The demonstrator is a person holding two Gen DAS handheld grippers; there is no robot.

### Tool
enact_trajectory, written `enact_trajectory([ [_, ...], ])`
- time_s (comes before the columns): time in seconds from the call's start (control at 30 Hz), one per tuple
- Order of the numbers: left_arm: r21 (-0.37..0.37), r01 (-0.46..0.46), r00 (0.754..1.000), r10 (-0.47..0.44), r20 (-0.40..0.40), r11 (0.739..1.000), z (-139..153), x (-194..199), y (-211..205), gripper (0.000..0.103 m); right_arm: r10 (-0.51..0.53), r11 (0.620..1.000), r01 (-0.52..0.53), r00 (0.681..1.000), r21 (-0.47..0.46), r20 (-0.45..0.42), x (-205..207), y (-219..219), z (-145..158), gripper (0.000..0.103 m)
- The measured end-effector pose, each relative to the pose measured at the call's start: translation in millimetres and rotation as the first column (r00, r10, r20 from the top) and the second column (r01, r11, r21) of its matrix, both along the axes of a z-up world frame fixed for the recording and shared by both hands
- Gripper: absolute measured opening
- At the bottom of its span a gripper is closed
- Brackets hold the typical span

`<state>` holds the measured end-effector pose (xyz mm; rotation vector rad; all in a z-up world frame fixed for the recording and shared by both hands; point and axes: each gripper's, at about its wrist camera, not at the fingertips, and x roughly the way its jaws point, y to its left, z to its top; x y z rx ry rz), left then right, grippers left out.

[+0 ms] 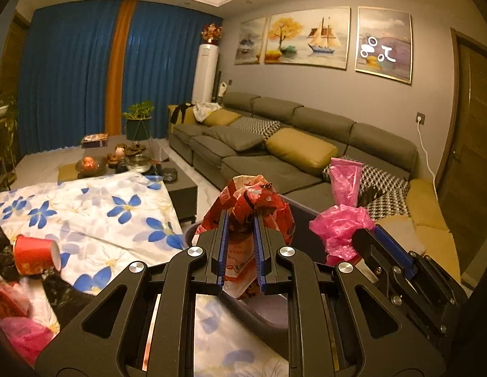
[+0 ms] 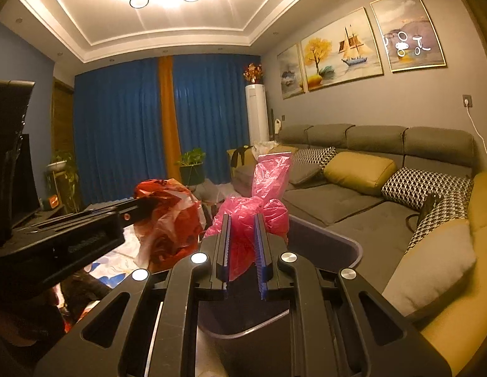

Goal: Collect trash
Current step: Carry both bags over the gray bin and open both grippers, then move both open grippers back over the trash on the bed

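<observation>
Your left hand-held gripper (image 1: 240, 220) points forward and slightly down, its blue pads pinching a crumpled red bag (image 1: 254, 201). The bag bulges above the fingertips and hangs down between the fingers, over the near-left rim of the bin (image 2: 353, 248). Your right hand-held gripper (image 2: 242, 220) sits just right of the left one, close to level, and pinches a pink bag (image 2: 259, 207); one part of that bag stands up above the jaws, the rest bunches around the fingertips, over the bin's open mouth. From the right wrist view the left gripper comes in from the left, its red bag just left of the pink one, the two bags near each other.

The bin is dark grey, with a rounded rim, and sits directly below both grippers, its inside dark.

Left of the bin lies a cloth (image 1: 95, 207) with blue flowers, spread over a tabletop. On it, well left of the bin, a red cup (image 1: 36, 254) lies on its side, mouth toward the bin, beside dark crumpled material; more red and pink scraps lie blurred at the near-left edge. Beyond the cloth a low table (image 1: 180, 185) carries a glass bowl and small ornaments.

Right of the bin and behind it runs a grey sofa (image 1: 275, 163) with yellow and houndstooth cushions. Blue curtains (image 1: 73, 75) close the far wall.
</observation>
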<state>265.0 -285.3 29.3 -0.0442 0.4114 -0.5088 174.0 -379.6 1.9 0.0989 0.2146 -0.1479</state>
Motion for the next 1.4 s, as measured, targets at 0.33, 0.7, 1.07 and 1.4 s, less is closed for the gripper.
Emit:
enact_trajectory([
  [0.33, -0.017, 0.017, 0.997, -0.018, -0.076, 1.0, -21, 35, -18, 0.015, 0.008, 1.0, -0.007, 0.999, 0.008, -0.054, 25, -8, -17, 0.015],
  [0.7, -0.026, 0.027, 0.99, -0.031, -0.135, 0.999, -34, 54, -23, 0.017, 0.009, 1.0, -0.007, 0.996, 0.026, -0.083, 42, -16, -26, 0.037],
  [1.07, -0.05, 0.0, 0.993, -0.005, -0.117, 0.999, -27, 44, -11, 0.076, -0.072, 0.997, 0.072, 0.995, 0.004, -0.069, 19, -25, -26, 0.05],
  [1.4, -0.042, -0.109, 0.993, 0.108, -0.041, 0.993, -4, -13, 30, 0.087, -0.093, 0.996, 0.093, 0.996, -0.012, -0.017, -25, -4, -7, 0.075],
])
